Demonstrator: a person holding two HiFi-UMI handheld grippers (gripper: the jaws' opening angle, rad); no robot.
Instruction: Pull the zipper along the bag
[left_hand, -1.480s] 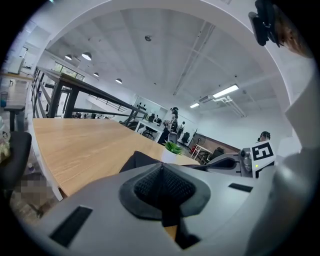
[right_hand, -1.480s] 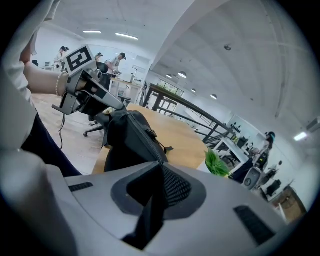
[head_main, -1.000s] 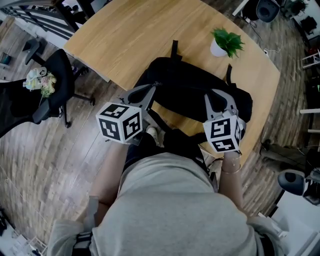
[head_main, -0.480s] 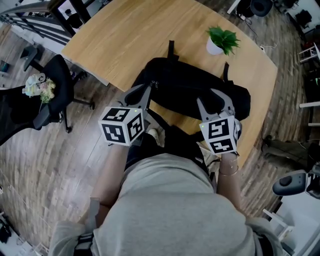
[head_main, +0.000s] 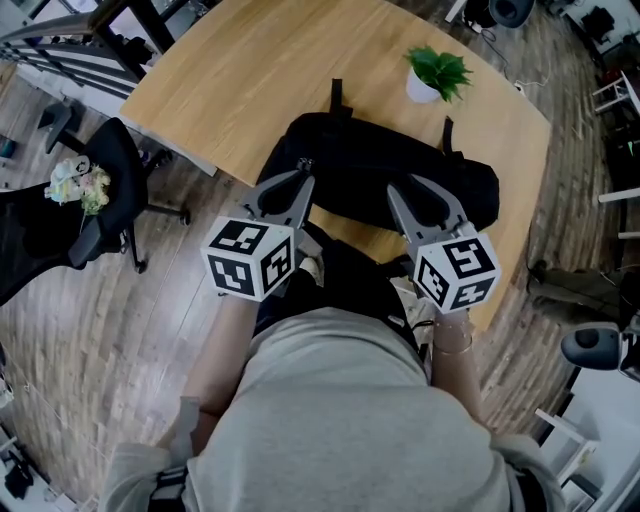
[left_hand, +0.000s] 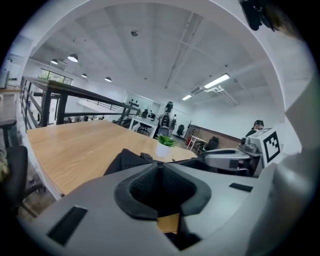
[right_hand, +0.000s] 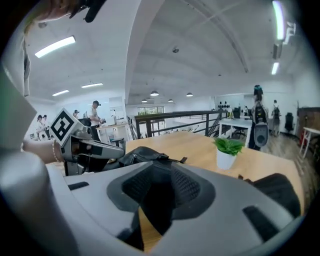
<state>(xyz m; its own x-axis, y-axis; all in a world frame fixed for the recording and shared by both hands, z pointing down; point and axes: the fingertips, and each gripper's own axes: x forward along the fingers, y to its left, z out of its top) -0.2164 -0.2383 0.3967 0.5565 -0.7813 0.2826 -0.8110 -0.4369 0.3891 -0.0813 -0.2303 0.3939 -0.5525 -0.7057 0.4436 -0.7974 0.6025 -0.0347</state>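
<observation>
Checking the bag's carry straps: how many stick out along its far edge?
2. One black strap pokes out at the black fabric bag's far left, the other at its far right, near the white-potted green plant. More may be hidden underneath.

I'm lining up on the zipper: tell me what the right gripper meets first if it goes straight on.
Most likely the black bag: the right gripper points slightly down at its near side. Its jaws have just been closing, with nothing between them. Depth is unclear.

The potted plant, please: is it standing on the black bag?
No, the potted plant stands on the table, apart from the black bag.
</observation>
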